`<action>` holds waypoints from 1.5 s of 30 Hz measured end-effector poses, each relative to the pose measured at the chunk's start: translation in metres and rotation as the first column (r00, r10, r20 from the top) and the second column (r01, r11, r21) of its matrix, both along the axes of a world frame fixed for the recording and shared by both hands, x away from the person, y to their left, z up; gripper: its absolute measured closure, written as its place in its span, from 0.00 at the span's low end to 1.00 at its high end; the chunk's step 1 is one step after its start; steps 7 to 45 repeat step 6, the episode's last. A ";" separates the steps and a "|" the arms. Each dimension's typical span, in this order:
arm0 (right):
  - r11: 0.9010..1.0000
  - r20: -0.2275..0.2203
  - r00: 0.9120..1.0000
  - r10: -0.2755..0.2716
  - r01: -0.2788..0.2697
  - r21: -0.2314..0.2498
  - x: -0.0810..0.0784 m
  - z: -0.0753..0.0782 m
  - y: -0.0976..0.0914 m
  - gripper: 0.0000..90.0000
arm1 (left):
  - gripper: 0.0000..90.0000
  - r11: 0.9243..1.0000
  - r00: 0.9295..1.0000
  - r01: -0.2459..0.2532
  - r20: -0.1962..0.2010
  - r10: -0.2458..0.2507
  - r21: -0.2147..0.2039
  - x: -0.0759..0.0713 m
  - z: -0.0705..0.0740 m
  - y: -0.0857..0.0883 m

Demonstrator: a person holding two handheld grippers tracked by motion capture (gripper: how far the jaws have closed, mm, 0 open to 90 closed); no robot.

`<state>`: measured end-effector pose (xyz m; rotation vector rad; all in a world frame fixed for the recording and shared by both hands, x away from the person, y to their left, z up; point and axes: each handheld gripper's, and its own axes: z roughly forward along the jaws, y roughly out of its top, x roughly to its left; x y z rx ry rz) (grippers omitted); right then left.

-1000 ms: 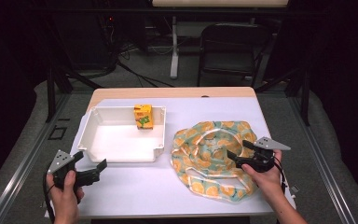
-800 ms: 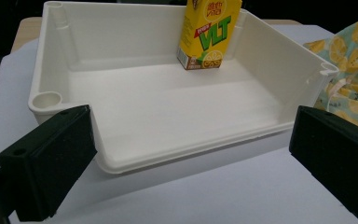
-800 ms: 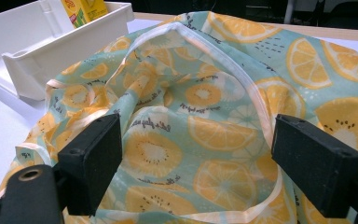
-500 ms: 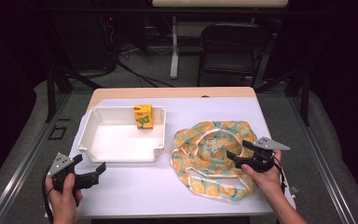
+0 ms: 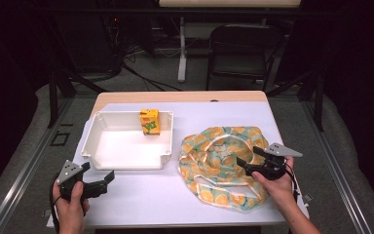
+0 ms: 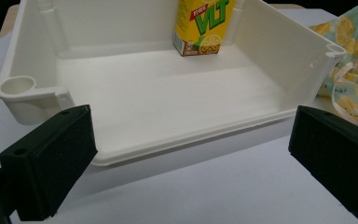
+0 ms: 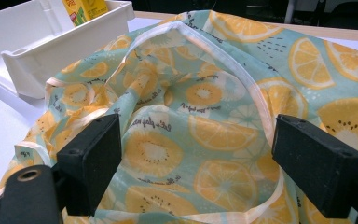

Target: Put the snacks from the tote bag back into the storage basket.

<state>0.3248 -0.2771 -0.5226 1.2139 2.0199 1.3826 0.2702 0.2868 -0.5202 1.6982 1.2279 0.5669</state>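
A white plastic tray point(image 5: 126, 157) sits left of centre on the table, with a yellow juice box point(image 5: 149, 121) upright against its far wall. Crumpled at the right lies a teal cloth bag point(image 5: 214, 165) printed with orange slices. My left gripper point(image 5: 100, 178) is open just in front of the tray's near left corner. In the left gripper view it point(image 6: 191, 163) faces the tray rim point(image 6: 191, 140) and the juice box point(image 6: 204, 25), with nothing between its jaws. My right gripper point(image 5: 247, 157) is open low over the bag's right side. Its jaws straddle the fabric point(image 7: 205, 93) without closing on it.
The white table top point(image 5: 146, 200) has bare room in front of the tray. A black chair point(image 5: 241, 51) and a white stand stand on the floor beyond the far edge. The bag's pale trim point(image 7: 256, 93) loops between my right jaws.
My left gripper has shifted slightly toward the near table edge. The right gripper and the bag stay where they were.
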 end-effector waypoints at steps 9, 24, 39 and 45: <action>1.000 0.002 1.000 -0.002 0.002 0.001 0.000 0.000 0.001 0.17 | 0.01 1.000 1.000 -0.003 0.001 0.003 0.004 0.000 0.001 0.000; 1.000 0.002 1.000 -0.002 0.002 0.001 0.000 0.000 0.001 0.17 | 0.01 1.000 1.000 -0.003 0.001 0.003 0.004 0.000 0.001 0.000; 1.000 0.002 1.000 -0.002 0.002 0.001 0.000 0.000 0.001 0.17 | 0.01 1.000 1.000 -0.003 0.001 0.003 0.004 0.000 0.001 0.000; 1.000 0.002 1.000 -0.002 0.002 0.001 0.000 0.000 0.001 0.17 | 0.01 1.000 1.000 -0.003 0.001 0.003 0.004 0.000 0.001 0.000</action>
